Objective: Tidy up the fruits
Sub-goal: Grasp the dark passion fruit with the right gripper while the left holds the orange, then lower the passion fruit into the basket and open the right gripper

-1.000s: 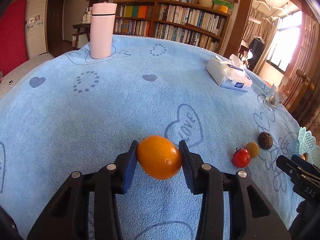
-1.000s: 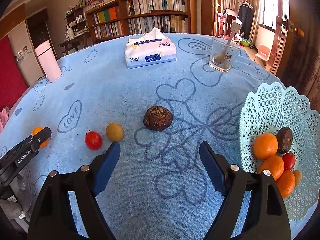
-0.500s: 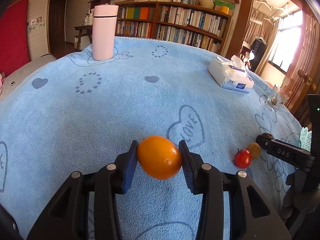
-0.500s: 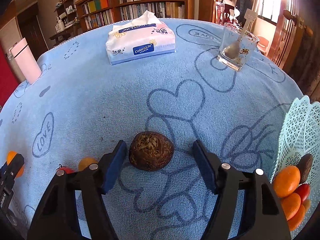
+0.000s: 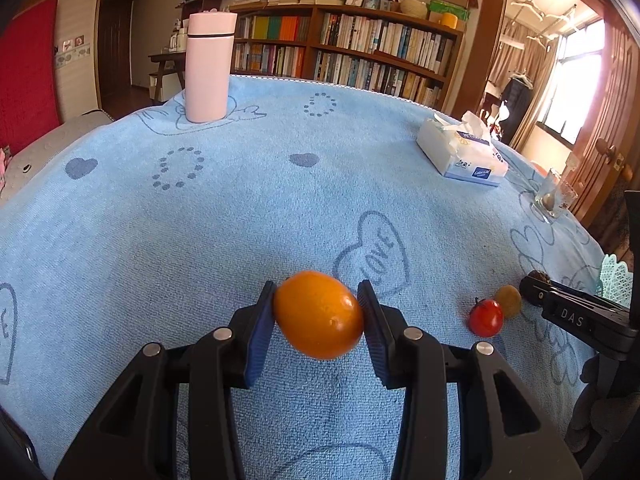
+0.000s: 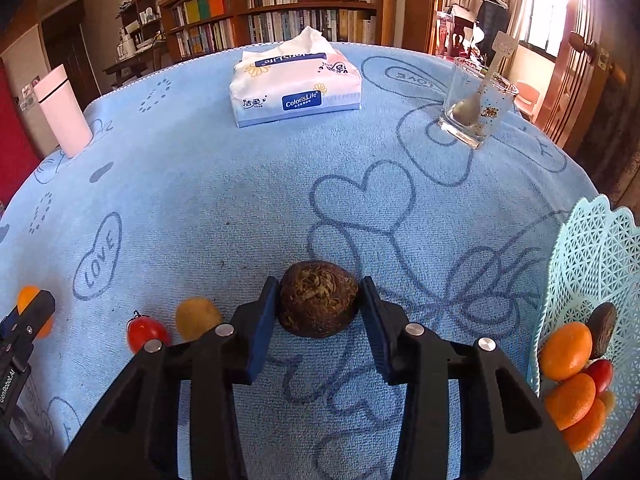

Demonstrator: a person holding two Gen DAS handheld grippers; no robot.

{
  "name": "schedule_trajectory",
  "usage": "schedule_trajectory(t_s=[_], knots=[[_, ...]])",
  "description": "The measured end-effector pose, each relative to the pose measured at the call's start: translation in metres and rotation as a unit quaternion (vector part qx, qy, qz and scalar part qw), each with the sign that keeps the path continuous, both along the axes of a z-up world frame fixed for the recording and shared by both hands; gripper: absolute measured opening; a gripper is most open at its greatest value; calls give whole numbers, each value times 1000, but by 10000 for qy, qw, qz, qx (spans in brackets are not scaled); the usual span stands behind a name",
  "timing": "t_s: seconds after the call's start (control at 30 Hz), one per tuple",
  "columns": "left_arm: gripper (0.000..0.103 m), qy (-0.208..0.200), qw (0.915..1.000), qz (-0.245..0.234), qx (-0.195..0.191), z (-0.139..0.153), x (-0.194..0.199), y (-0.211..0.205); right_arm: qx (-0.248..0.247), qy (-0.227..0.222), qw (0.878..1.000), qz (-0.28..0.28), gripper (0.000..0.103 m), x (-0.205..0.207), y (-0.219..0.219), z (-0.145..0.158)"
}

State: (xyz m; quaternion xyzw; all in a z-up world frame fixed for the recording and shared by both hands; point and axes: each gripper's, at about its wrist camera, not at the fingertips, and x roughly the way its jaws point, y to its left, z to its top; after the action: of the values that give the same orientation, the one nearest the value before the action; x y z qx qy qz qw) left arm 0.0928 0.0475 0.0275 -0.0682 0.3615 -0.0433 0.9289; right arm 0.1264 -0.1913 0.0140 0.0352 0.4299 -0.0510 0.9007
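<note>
1. The left hand-held gripper (image 5: 319,316) clamps an orange fruit (image 5: 318,314) at lower centre, clear of the table (image 5: 240,208), ready for carrying.
2. The right hand-held gripper (image 6: 319,306) has just been closing; its pads now meet a brown fruit (image 6: 318,304) resting on the table.
3. The basket (image 6: 592,264), right edge, already collects fruit.

A long wooden bookcase (image 5: 352,52) packed with books fills the far wall at twelve o'clock, boxes and stacked books on top. At ten o'clock stands a dark wooden door (image 5: 114,40) beside a red wall panel (image 5: 26,68). Bright daylight pours through a window (image 5: 576,92) at two o'clock.
</note>
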Motion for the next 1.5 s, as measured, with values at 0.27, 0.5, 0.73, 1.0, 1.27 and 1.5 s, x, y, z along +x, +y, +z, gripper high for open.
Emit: schedule_trajectory(t_s=[0.27, 0.5, 0.73, 1.0, 1.27, 1.5], knots=[[42, -64, 10000, -14, 28, 3, -1, 1, 133, -91, 9999, 55, 42, -18, 5, 9], [42, -96, 9999, -32, 37, 4, -3, 0, 289, -263, 9992, 13, 43, -39, 2, 23], [42, -117, 9999, -63, 64, 4, -5, -4, 377, -538, 9976, -207, 43, -68, -18, 45], [42, -118, 9999, -62, 64, 4, -5, -4, 388, -771, 9935, -747, 42, -102, -61, 63], [42, -100, 9999, -56, 60, 3, -5, -3, 564, -802, 9829, -1562, 43, -135, -127, 66], [42, -95, 9999, -54, 56, 3, -5, -3, 675, -756, 9739, -2030, 43, -151, -164, 61]])
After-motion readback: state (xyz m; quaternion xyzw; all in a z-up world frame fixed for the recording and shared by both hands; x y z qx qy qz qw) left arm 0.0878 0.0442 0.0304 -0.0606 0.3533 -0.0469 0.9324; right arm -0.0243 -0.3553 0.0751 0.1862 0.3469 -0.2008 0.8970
